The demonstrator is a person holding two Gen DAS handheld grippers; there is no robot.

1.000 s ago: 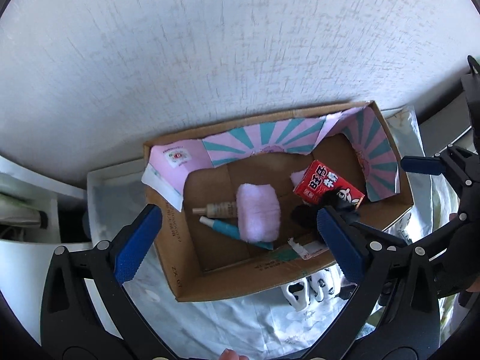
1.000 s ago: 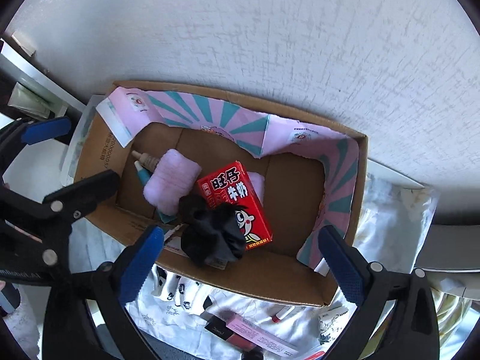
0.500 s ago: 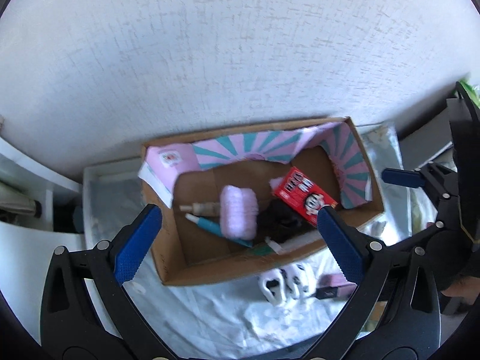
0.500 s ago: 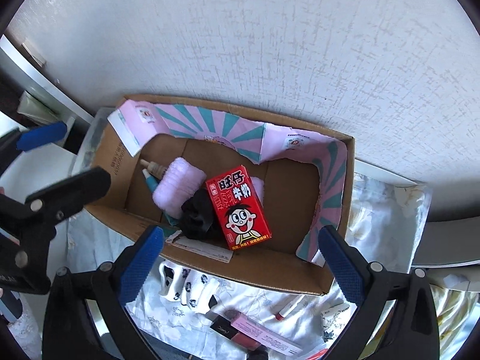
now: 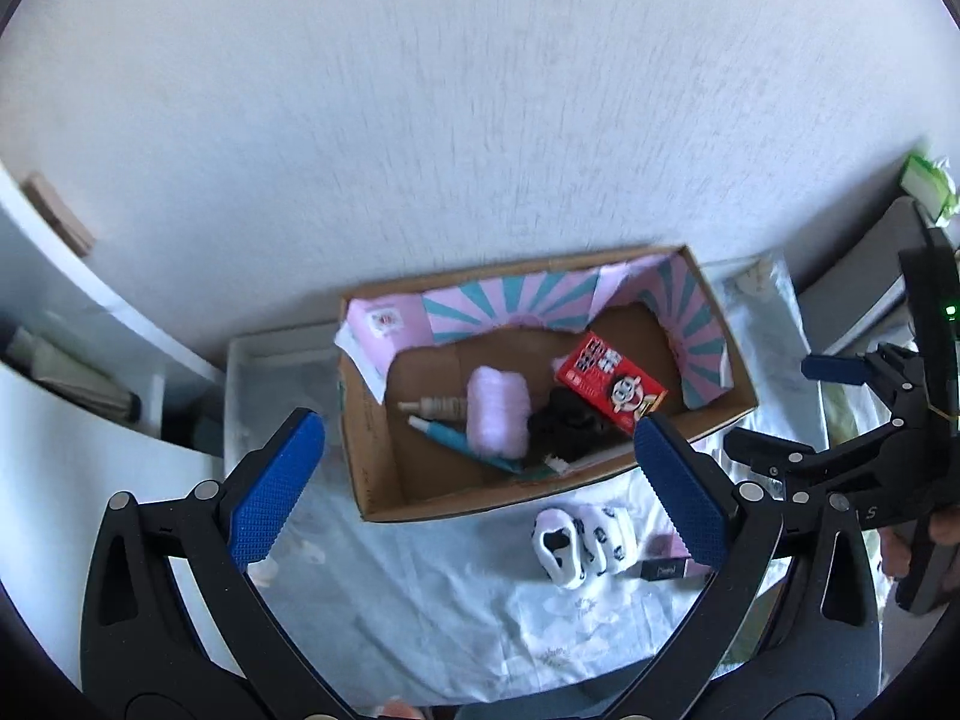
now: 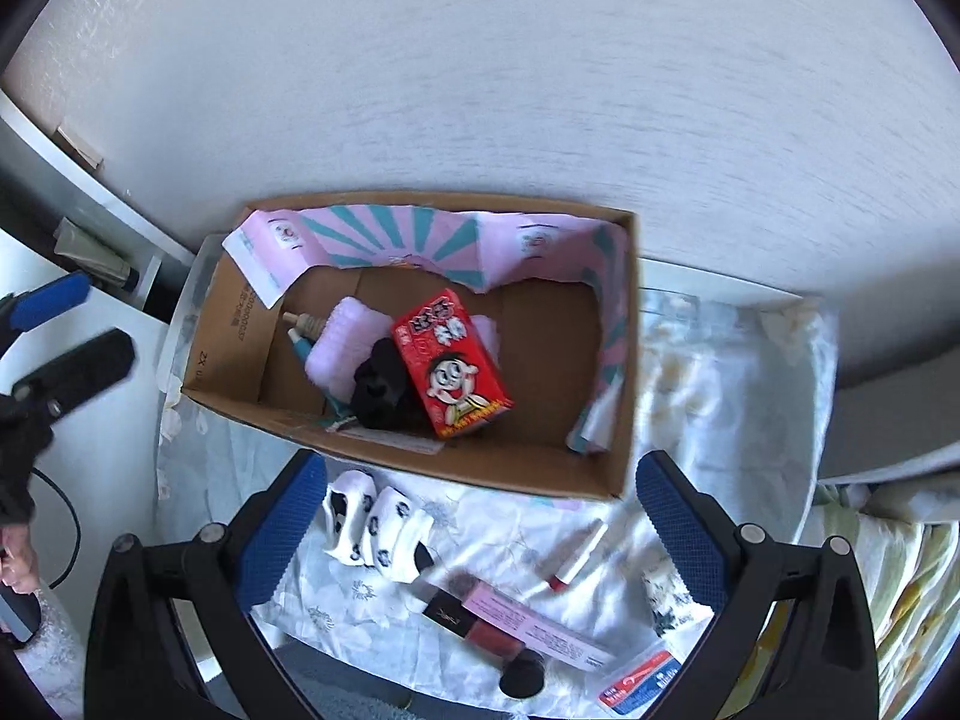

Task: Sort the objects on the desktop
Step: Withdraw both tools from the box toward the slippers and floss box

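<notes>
Cardboard box (image 6: 420, 468) now farther off | both hand-held grippers (image 5: 474, 480) (image 6: 474, 522) spread, empty | socks (image 6: 375, 525) outside box

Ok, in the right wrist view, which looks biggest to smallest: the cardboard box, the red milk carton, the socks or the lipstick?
1. cardboard box
2. red milk carton and white socks: about alike, and the socks lie nearer the camera, so unsure
3. lipstick

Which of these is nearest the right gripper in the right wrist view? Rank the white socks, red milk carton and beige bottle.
From the right gripper:
1. White socks: on the cloth beside its left finger, outside the cardboard box.
2. Red milk carton: inside the box, middle.
3. Beige bottle: inside the box, far left corner.
</notes>
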